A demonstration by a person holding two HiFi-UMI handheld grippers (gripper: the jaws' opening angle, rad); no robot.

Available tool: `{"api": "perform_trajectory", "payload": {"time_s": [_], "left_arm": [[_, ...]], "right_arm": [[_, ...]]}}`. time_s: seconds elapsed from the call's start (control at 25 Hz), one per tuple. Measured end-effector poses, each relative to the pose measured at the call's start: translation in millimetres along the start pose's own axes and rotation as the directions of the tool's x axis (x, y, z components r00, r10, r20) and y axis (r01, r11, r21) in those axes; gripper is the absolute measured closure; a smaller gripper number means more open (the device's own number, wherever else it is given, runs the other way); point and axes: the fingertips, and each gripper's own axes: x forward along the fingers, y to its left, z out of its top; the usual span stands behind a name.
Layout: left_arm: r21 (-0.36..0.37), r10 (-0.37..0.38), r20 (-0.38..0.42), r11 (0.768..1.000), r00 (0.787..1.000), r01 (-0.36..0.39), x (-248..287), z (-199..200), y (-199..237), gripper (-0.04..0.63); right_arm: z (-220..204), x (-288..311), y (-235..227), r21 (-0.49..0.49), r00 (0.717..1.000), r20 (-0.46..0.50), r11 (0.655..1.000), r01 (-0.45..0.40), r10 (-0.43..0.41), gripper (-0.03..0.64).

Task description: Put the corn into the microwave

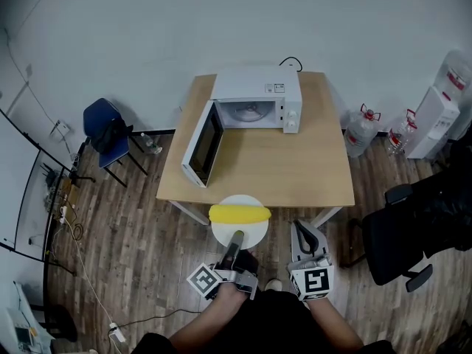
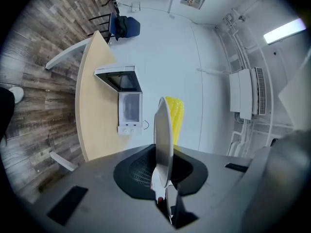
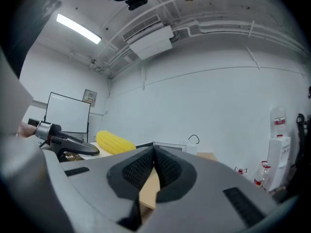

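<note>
Far left: microwave door [image 1: 203,144] swung wide open, microwave [image 1: 258,98] cavity clear to enter, sitting at back of table [image 1: 295,168].

Left gripper [image 1: 237,236]: pinched narrow on near rim of white plate [image 1: 254,233], held in air short of the table's front edge.

Corn [image 1: 240,214]: lying loose across far half of plate, nothing retaining it.

Right gripper [image 1: 302,231]: closed on nothing, just beside plate.

Risks, as judged:
- Single edge pinch with load cantilevered out front, so likely sag or twist at rim.
- Any forward tilt means corn rolling off onto floor [image 1: 133,220].
- Possible clip of plate on door or cavity lip if approached off-centre.

Worth keeping plate level and going in slow, maybe with support from right gripper underneath.
</note>
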Motion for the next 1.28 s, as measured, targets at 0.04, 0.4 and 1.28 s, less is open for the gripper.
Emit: {"api": "perform_trajectory", "payload": {"time_s": [0.04, 0.4, 1.28], "left_arm": [[0.002, 0.002, -0.001, 1.000, 1.000, -0.002, 0.2, 1.5, 1.2, 0.566], [0.001, 0.018, -0.026, 1.000, 1.000, -0.018, 39.4, 23.3, 18.2, 0.566], [-0.012, 0.059, -0.084, 0.998, 0.995, -0.060, 228.7, 110.1, 64.7, 0.566]], "right_arm": [[-2.3, 0.7, 0.0, -0.005, 1.000, -0.004, 1.000, 0.001, -0.001, 0.557], [-14.6, 25.1, -11.6, 0.007, 0.999, -0.019, 0.999, 0.041, -0.041, 0.557], [-36.6, 211.0, -86.3, 0.030, 0.985, -0.155, 0.996, 0.086, -0.080, 0.558]]}}
